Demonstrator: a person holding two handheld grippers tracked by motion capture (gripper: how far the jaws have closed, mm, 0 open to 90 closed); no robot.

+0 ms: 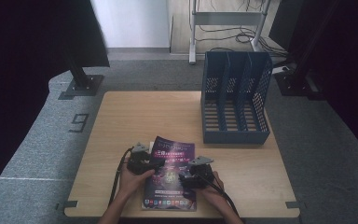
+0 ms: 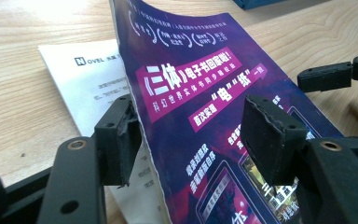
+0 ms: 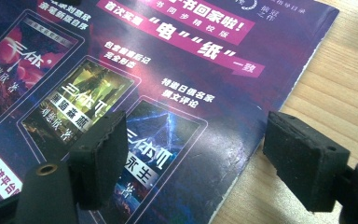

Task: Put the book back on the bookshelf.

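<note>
High view: the magazine (image 1: 170, 179) lies at the bench's (image 1: 121, 121) near edge. The left gripper (image 1: 156, 164) straddles its raised left edge, jaws apart, not clamped. The right gripper (image 1: 182, 179) is released over its right edge.

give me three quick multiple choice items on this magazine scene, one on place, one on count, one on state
1. Where does the blue file rack stand on the table?
A. far right part
B. near left corner
C. on the magazine

2. How many slots does the rack have?
A. one
B. three
C. six

3. How is the magazine's cover edge by the left hand-held gripper?
A. flat on the table
B. lifted between the jaws, white page beneath
C. torn off

Answers:
1 A, the high view shows it far right, beyond the magazine.
2 B, two dividers make three slots.
3 B, the left gripper view shows the raised edge between open jaws.
</note>
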